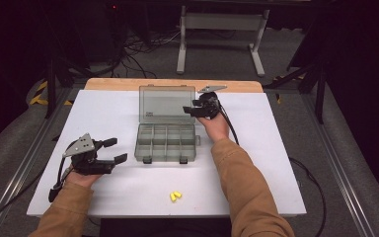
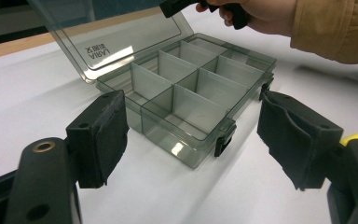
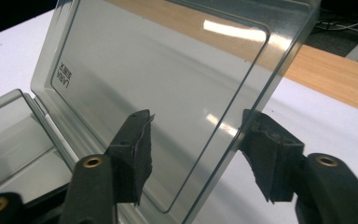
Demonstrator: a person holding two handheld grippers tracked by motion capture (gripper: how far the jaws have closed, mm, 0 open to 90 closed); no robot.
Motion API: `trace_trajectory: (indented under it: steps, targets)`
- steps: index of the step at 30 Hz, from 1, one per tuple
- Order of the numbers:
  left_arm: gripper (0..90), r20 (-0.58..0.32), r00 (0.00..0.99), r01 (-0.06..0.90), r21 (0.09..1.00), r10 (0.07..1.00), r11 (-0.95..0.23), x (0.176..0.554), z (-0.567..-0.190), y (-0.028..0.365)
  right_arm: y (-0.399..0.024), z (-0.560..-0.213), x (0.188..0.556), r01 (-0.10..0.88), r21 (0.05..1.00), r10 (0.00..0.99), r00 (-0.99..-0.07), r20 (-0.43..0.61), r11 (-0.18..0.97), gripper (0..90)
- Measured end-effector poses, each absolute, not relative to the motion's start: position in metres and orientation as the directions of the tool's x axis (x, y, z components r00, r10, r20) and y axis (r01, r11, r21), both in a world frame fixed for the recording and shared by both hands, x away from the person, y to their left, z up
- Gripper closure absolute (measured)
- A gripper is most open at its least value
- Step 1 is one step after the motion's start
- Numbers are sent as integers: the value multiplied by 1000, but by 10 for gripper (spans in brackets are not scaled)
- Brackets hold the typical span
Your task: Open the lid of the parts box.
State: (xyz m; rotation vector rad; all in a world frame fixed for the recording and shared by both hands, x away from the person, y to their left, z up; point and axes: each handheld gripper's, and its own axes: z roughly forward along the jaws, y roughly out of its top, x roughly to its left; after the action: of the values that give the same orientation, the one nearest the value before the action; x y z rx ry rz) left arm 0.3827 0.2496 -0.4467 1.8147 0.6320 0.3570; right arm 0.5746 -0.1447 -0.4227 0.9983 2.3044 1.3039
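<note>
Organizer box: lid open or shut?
Open. The lid stands raised behind the box, whose compartments look empty.

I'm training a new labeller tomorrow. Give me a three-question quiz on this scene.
1. True or false: the lid of the compartment box stands open.
2. Which gripper straddles the lid's edge? A) left gripper B) right gripper
3. What small yellow thing lies near the table front edge, and is it inside the box?

Key: 1 true. 2 B, its pads apart from the lid. 3 A small yellow item, too small to identify; outside.
</note>
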Motion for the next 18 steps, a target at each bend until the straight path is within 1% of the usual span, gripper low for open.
trace_trajectory:
  steps: [4,18]
  targets:
    - [249,-75,808,248,943,584,-223,382,-446,249,-143,-427,576,426,835,706,-705,66,348,390]
    - [249,-73,808,251,941,585,-229,383,-447,250,-143,-439,580,492,803,705,-697,133,335,328]
